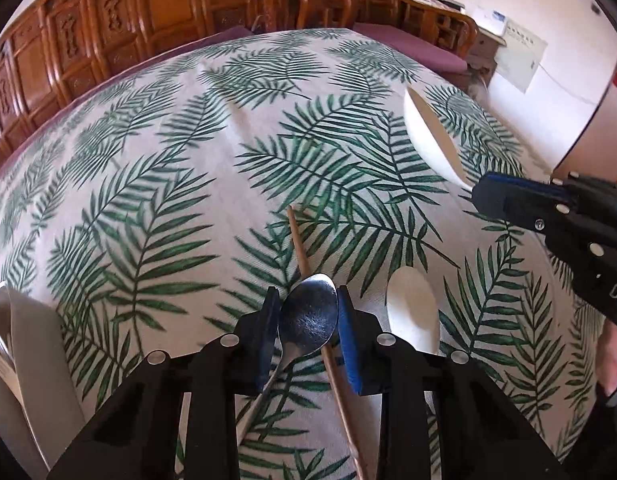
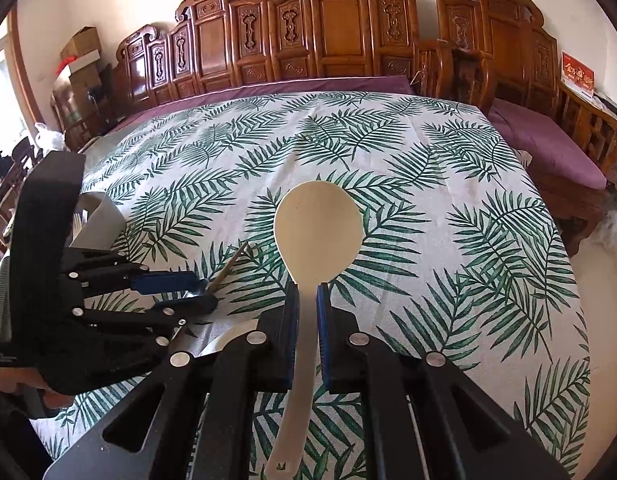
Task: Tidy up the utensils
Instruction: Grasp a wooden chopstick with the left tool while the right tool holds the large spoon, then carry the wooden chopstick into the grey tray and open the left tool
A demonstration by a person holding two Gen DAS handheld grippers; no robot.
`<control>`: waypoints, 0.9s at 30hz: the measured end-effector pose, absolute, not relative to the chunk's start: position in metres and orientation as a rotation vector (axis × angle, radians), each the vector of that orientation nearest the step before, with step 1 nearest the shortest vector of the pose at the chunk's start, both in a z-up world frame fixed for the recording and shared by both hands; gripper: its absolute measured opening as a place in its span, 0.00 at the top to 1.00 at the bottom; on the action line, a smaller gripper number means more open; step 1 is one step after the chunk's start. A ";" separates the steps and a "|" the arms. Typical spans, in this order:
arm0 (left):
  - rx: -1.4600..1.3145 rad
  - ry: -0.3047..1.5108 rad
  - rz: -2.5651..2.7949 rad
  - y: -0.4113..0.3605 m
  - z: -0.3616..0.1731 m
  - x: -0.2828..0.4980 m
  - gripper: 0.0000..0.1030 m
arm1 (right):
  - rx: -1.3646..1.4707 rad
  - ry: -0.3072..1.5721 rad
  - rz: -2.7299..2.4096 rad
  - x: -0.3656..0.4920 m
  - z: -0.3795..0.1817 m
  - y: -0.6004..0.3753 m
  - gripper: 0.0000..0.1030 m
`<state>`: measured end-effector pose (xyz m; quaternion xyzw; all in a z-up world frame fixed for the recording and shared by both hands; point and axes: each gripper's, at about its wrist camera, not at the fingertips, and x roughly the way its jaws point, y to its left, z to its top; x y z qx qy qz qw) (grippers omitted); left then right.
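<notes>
Left gripper [image 1: 308, 322] is clamping the steel spoon [image 1: 308, 316] beside the chopstick [image 1: 298, 236]. Right gripper [image 2: 307, 312] is gripping the cream paddle [image 2: 318, 228]; only "DA" is readable on it.

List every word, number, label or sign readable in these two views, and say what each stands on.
"DA": white letters, cut off by the picture's edge, on the black body of the right gripper.
Red sign with gold characters on the shelf by the wall: too blurred to read.
White notice on the wall: print too small to read.
Small label on the left gripper body: unreadable.
</notes>
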<state>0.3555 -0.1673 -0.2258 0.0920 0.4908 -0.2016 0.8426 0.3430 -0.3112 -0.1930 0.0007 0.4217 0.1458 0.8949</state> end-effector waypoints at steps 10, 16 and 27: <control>0.163 0.987 -0.396 -0.146 -0.202 0.348 0.99 | -0.039 0.868 0.315 0.340 -0.191 -0.293 0.89; 0.143 0.992 -0.382 -0.137 -0.198 0.346 1.00 | -0.041 0.870 0.312 0.340 -0.192 -0.293 0.89; 0.071 0.904 -0.364 -0.108 -0.146 0.324 1.00 | -0.071 0.842 0.371 0.326 -0.181 -0.262 0.89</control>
